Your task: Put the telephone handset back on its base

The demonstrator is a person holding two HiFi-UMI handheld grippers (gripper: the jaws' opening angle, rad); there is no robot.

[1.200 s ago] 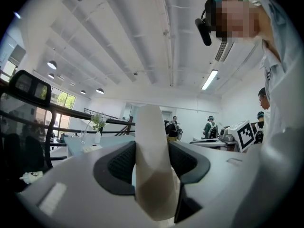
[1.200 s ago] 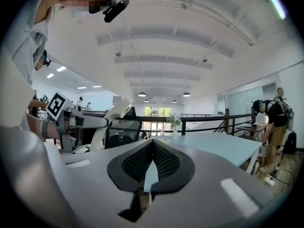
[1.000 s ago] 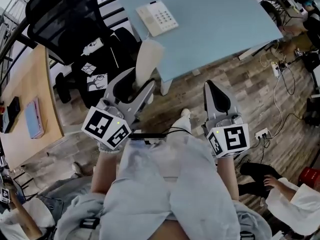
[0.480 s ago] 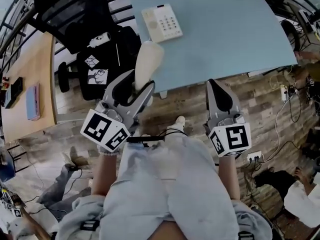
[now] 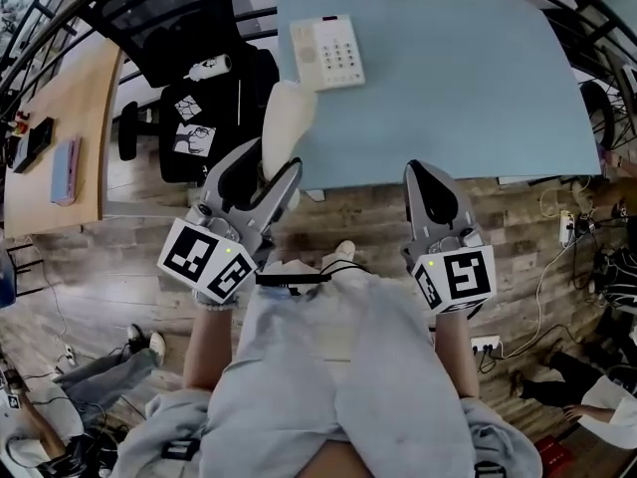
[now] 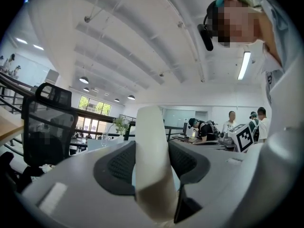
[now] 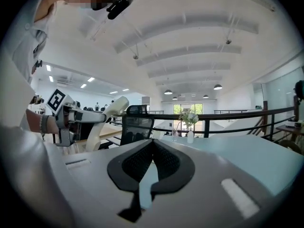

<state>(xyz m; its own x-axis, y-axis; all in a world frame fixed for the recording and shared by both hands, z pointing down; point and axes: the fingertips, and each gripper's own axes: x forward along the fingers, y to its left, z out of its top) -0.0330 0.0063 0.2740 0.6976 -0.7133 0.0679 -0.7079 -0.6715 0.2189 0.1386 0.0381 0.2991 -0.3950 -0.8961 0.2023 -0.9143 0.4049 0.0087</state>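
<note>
Left gripper (image 5: 271,170) clamps cream handset (image 5: 285,116), apparently near lower end, short of base (image 5: 326,53); right gripper (image 5: 423,172) pinched closed, empty. Handset likely light, rigid, slick plastic.

The blue table (image 5: 448,78) now lies squarer across the top of the frame, and its telephone base (image 5: 327,53) sits lower and further right. The handset (image 5: 284,118) tip comes level with the base's near edge. The wooden desk (image 5: 60,207) slides toward the upper left.
</note>
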